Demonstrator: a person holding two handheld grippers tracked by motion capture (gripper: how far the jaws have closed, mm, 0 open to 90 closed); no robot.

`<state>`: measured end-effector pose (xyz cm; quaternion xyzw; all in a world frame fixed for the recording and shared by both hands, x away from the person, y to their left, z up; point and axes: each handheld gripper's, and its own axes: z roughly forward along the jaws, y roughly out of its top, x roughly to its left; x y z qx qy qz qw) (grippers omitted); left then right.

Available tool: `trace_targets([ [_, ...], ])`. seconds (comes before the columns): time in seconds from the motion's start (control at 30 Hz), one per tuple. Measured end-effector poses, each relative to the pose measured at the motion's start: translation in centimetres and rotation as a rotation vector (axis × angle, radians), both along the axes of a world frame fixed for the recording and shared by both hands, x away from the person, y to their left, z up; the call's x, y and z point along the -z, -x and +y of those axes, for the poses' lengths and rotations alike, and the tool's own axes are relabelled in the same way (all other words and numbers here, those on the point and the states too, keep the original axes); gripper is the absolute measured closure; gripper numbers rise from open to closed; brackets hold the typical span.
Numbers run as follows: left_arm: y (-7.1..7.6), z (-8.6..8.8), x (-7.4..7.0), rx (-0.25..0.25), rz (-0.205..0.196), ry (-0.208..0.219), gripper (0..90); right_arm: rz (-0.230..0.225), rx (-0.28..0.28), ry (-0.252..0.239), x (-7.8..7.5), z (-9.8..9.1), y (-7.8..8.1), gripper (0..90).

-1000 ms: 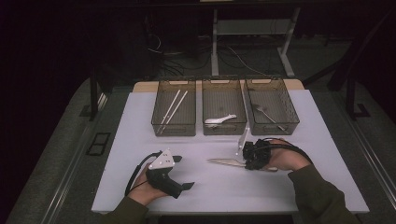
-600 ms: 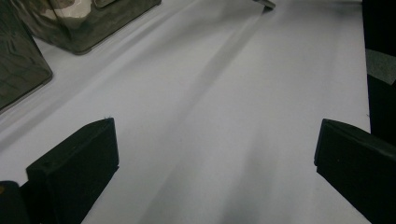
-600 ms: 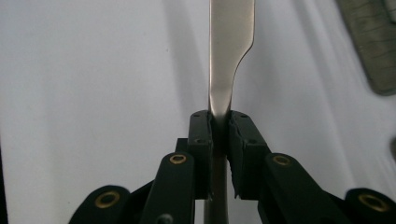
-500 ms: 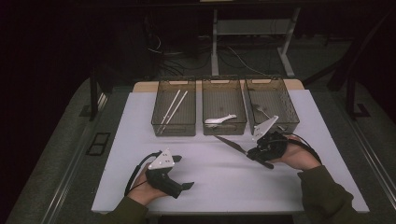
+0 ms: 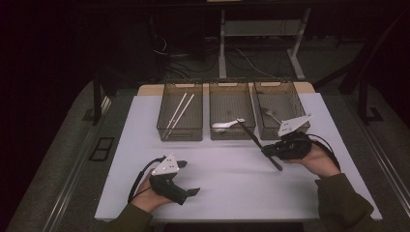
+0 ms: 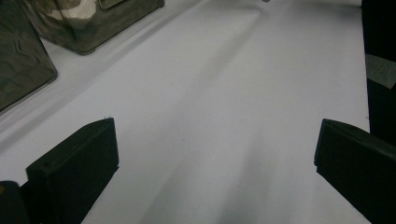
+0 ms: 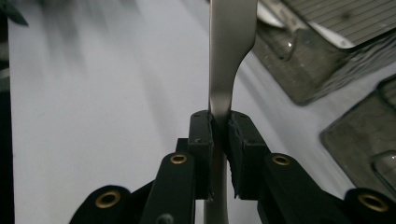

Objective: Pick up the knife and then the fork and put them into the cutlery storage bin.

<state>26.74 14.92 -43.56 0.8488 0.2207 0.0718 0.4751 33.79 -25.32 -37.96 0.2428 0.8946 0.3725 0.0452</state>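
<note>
- High view: nearest me, the left gripper [image 5: 186, 178] rests on the white tabletop [image 5: 232, 193] close to its near edge, jaws released and wide apart with nothing between them; bare surface stretches to its right.
- In the left gripper view, those jaws frame plain white table.
- Farther right, the right gripper [image 5: 267, 151] is clenched on a long flat silver metal knife [image 7: 230, 56], held above the table just before the trays and slanting toward the middle one.
- The tabletop sits in a dark room, with floor on both sides and cables behind.
- At the far edge stand three clear smoky plastic trays: the left tray [image 5: 180, 131] holds pale chopsticks [image 5: 178, 112], the middle tray [image 5: 231, 133] a white spoon [image 5: 227, 124], the right tray [image 5: 269, 94] a silver fork [image 5: 271, 115].
</note>
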Motion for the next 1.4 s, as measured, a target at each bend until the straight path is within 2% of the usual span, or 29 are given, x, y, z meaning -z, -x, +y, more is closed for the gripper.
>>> trace_targets([
  [0.3,0.0,0.1,0.0,-0.003,-0.001,-0.004,0.0,-0.015,0.105,-0.096,-1.0,-1.7,-0.3,80.2],
  [0.57,-0.1,0.0,0.1,-0.009,0.005,0.007,0.0,-0.035,0.175,-0.178,-2.0,-3.3,-0.5,80.2],
  [1.13,-0.2,0.1,0.0,-0.022,0.017,0.002,0.0,-0.103,0.315,-0.216,-4.5,-5.6,-2.2,80.2],
  [1.4,-0.2,0.1,0.0,-0.023,0.018,0.003,0.0,-0.14,0.378,-0.179,-6.3,-6.3,-4.3,80.2],
])
